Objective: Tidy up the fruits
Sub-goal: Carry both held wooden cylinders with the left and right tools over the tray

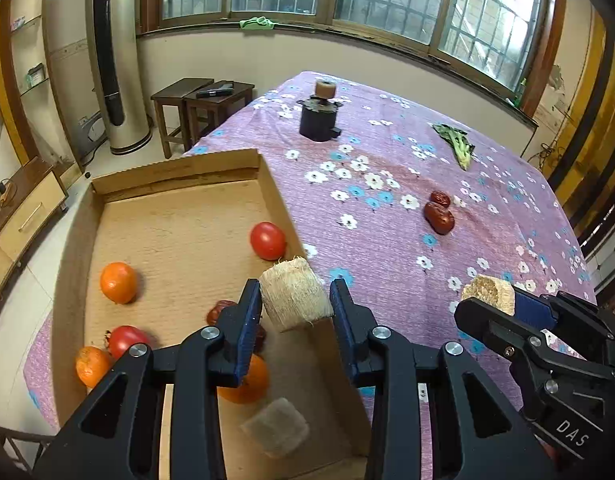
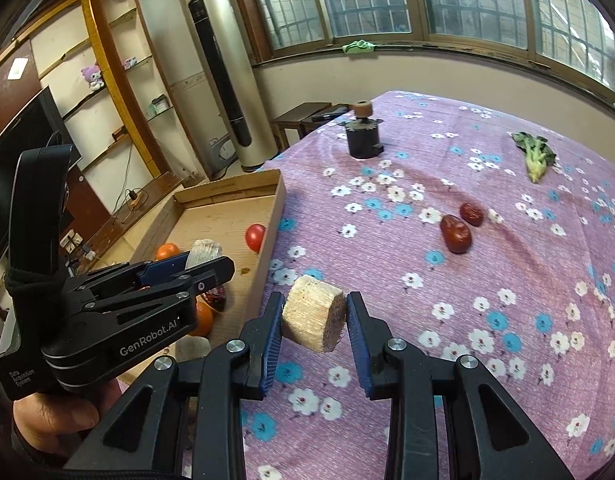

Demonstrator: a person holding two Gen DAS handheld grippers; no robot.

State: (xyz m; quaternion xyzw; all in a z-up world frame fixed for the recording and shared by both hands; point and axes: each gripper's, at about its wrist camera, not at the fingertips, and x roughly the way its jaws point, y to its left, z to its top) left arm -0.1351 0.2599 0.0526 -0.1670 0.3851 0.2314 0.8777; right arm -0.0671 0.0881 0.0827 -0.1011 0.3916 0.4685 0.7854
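Left claw (image 1: 295, 300) angled downward, jaws clamped on a load, right claw (image 2: 314, 320) beside it, likewise clamped

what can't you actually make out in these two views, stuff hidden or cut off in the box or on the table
- Left wrist view: the orange and a dark red fruit in the cardboard box are partly hidden behind the left gripper.
- Left wrist view: the pale block low in the box is blurred; what it is cannot be told.
- Right wrist view: the left gripper hides most of the box's contents.
- Both views: the box's near wall is cut off.

Flowered purple tablecloth (image 2: 487, 272) carries cardboard box (image 1: 175, 172), two red dates (image 2: 455, 234), leafy green (image 2: 533, 156), dark pot (image 2: 361, 140)
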